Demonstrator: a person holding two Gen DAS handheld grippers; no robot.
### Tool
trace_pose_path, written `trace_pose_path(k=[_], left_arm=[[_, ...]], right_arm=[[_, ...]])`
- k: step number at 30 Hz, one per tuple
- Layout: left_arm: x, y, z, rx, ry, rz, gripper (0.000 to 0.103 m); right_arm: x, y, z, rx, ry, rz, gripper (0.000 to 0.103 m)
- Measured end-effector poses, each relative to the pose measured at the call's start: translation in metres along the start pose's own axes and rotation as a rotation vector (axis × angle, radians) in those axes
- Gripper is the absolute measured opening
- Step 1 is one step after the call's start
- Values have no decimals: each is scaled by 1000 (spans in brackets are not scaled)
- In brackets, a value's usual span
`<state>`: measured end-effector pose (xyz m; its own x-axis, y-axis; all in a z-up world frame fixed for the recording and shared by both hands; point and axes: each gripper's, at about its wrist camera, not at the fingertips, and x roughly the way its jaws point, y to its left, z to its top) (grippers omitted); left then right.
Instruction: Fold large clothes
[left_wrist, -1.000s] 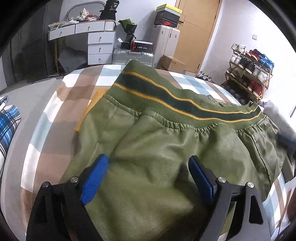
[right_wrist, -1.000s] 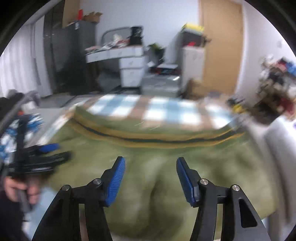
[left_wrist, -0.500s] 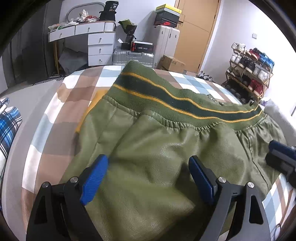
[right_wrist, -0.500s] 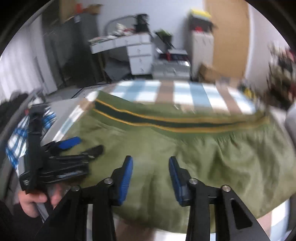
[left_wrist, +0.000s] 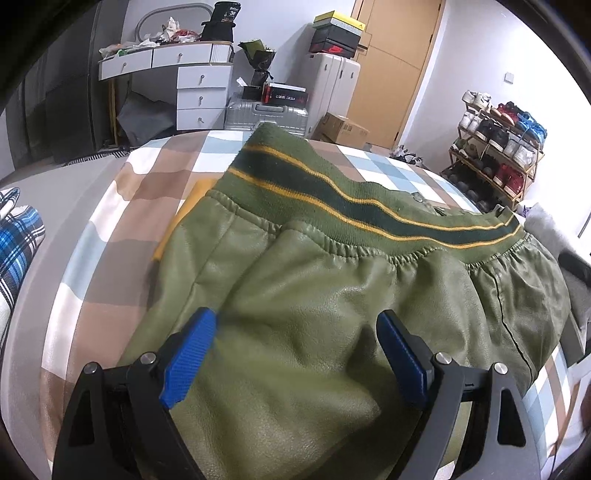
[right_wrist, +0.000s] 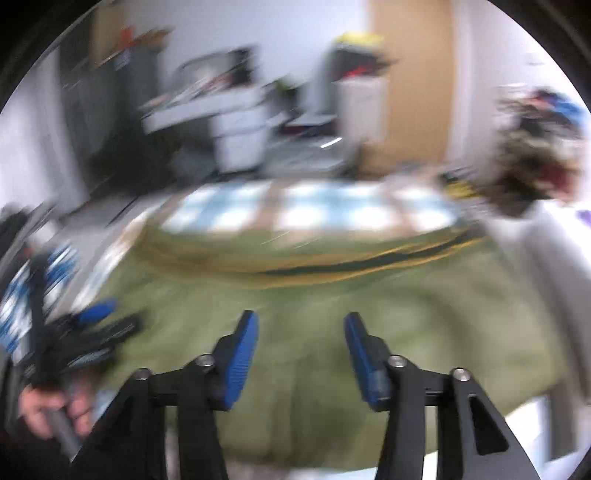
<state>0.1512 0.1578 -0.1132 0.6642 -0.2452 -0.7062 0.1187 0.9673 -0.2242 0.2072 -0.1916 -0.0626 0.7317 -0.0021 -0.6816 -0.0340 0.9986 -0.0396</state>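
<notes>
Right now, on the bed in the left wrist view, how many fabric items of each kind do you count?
Green jacket: 1
Blue plaid garment: 1
Checked bedspread: 1
Total: 3

1. A home bedroom is being shown: a bed (left_wrist: 110, 229) is being covered by a checked sheet in brown, blue and white.
2. A white dresser (left_wrist: 195, 88) with drawers is being crowded with clutter on top.
3. Shoes are being kept in rows on a shoe rack (left_wrist: 498, 155) by the wall.
4. A silver suitcase (left_wrist: 266, 116), shoe boxes (left_wrist: 336, 35) and a cardboard box (left_wrist: 343, 127) are being stored beside a wooden door (left_wrist: 399, 66).
</notes>
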Motion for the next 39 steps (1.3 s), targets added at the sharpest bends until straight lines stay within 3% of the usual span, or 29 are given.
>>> trace_pose_path(k=[1,3,4,7,11,13,15,16,18,19,24,26,29,32,35,38,39], left_arm=[[0,0,0,0,0,0,85],[0,1,0,-1,0,-2,85],[0,0,0,-2,-1,-3,85],[1,2,0,-2,1,-5,85],[1,2,0,-3,2,-5,85],[1,2,0,-2,1,-4,85],[1,2,0,-2,3,-4,85],[1,2,0,-1,3,-3,85],[1,1,0,3,5,2,85],[1,1,0,5,5,4,85],[1,0,-1,10,9,13,86],[2,-3,-1,17,13,23,86],[-2,-6,-1,28,0,41,86],[-17,-15,5,75,7,36,86],[-44,-35,36,139,1,-78,86],[-50,-79,79,326,16,-103,89],[-41,-97,95,395,46,-139,98]], right_arm=[[13,-18,2,7,32,-62,54],[55,-55,-9,5,219,-183,53],[71,-64,-19,2,286,-164,53],[74,-62,-37,-109,247,-138,53],[66,-66,-26,-81,278,-108,51],[48,-80,-14,-33,191,-80,48],[28,-97,-9,35,84,-106,49],[32,-104,-9,58,89,-126,51],[61,-116,-24,66,223,-164,51],[72,-119,-33,71,263,-139,51],[58,-121,-34,146,183,-119,51],[28,-116,-36,213,23,7,51],[1,-108,-51,322,-132,319,58],[3,-98,-66,343,-187,498,63],[22,-92,-83,362,-194,612,67],[41,-104,-87,423,-146,698,71],[42,-110,-90,444,-173,717,70]])
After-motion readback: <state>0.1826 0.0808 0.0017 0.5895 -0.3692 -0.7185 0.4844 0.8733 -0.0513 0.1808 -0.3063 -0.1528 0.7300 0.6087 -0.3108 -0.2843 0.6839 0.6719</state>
